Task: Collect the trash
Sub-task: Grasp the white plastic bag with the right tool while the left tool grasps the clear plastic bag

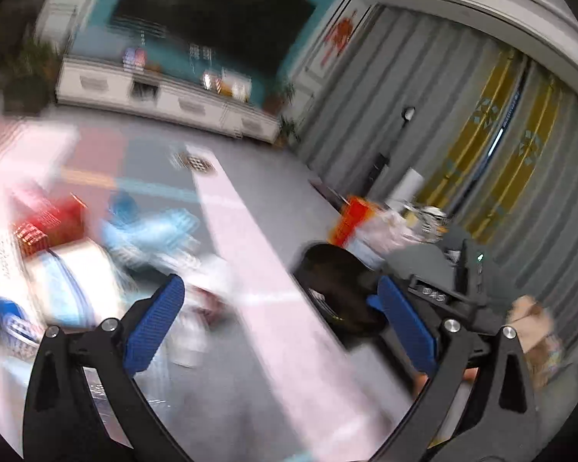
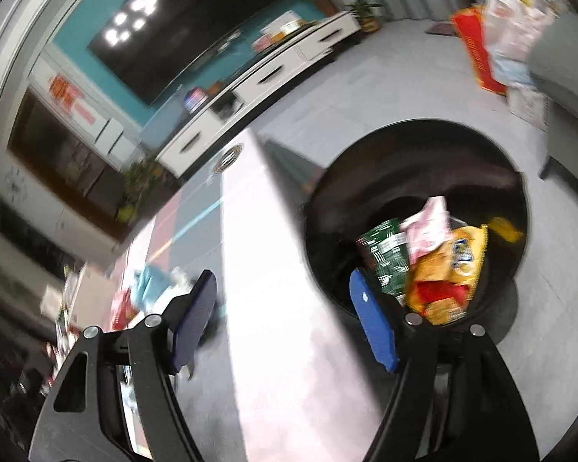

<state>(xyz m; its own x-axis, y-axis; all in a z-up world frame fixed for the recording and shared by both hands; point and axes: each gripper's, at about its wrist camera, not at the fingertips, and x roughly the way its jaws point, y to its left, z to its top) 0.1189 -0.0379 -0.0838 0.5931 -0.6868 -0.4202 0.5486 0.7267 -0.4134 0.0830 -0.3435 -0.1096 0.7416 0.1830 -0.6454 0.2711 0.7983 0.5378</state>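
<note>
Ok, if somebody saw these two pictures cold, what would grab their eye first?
Probably the black bin in the right wrist view, beside the table edge, with a yellow packet, a green one and a pink one in it. Next, the blurred litter of red, blue and white wrappers on the table in the left wrist view. Both the left gripper and the right gripper are open and hold nothing.
</note>
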